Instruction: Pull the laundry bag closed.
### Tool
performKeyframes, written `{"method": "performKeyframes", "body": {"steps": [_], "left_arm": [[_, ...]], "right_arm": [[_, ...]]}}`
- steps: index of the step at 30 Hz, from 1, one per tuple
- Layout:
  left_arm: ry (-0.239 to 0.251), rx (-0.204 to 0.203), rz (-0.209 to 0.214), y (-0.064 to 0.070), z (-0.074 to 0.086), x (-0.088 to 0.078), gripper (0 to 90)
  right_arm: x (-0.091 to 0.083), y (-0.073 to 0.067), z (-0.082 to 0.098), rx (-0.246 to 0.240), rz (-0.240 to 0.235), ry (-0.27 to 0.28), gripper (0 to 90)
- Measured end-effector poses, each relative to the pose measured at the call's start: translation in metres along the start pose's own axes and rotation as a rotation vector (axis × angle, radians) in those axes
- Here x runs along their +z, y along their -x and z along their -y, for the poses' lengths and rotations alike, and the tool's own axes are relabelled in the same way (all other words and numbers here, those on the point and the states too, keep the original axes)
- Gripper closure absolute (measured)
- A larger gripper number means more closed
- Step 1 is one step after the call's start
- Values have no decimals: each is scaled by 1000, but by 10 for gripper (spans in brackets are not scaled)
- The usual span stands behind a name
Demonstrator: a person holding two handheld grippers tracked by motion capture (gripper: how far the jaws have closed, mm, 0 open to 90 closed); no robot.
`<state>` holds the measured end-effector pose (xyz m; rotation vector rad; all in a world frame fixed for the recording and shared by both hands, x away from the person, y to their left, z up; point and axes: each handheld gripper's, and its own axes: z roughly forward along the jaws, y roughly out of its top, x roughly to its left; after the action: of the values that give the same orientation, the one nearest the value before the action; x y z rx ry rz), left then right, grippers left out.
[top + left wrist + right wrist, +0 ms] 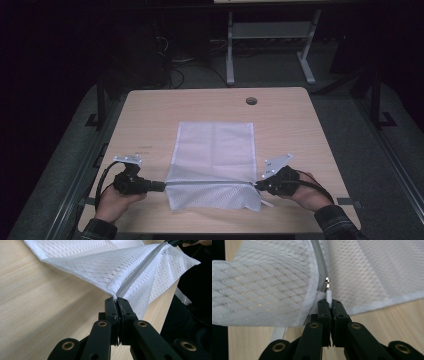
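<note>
Light wood-grain tabletop (pixel 150 115), dark room around it. Nearest to me, my two hands come in over the near edge, one gripper in each.

My left gripper (pixel 161 185) lies low over the table, pointing toward the middle. Its jaws are clenched on the left end of the zipper (pixel 140 267) of a white mesh bag (pixel 215 150). In the left gripper view the black jaws meet with no gap, and the grey zipper tape runs straight away from them, stretched taut; the mesh rises off the wood on both sides of that line like a ridge.

My right gripper (pixel 259 184) faces the left one from the far end of the same zipper. In the right gripper view its jaws are pressed together on the white pull tab (pixel 329 295); the small metal slider (pixel 327 283) sits just beyond the tips, at the end of the zipper. A white strap (pixel 278 334) hangs from the bag's near corner beside the gripper.

Bag position: centre of the table, near part lifted and pulled between the grippers, far part flat on the wood.

Farther off, a round cable hole (pixel 251 101) near the table's far edge. Beyond, a grey metal frame (pixel 270 45) on the floor.

No readable writing, brand or label on bag, grippers or table.
</note>
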<state>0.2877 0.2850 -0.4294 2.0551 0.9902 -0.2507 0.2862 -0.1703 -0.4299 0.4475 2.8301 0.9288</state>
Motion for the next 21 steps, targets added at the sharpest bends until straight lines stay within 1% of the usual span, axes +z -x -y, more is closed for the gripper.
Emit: {"method": "performKeyframes", "body": {"steps": [3,6,7,11,17,19,21], "left_arm": [[-4,5,3,1,-1,2,878],[-1,13,-9,1,-2,2,878],[3,11,-6,1,-3,2,879],[-2,5,-1,1,-3,4,880],[-7,17,3,0,-6,11,868],[-8,25,-8,1,-7,13,837],[-6,32,-17,1,-7,14,765]], "right_arm": [[-1,3,3,-1,5,2,866],[-1,3,4,1,8,-9,867],[-1,3,5,-6,15,-14,867],[-3,4,6,5,22,-7,866],[-5,8,8,25,39,2,861],[-5,10,10,39,44,5,844],[-6,11,12,49,51,13,783]]}}
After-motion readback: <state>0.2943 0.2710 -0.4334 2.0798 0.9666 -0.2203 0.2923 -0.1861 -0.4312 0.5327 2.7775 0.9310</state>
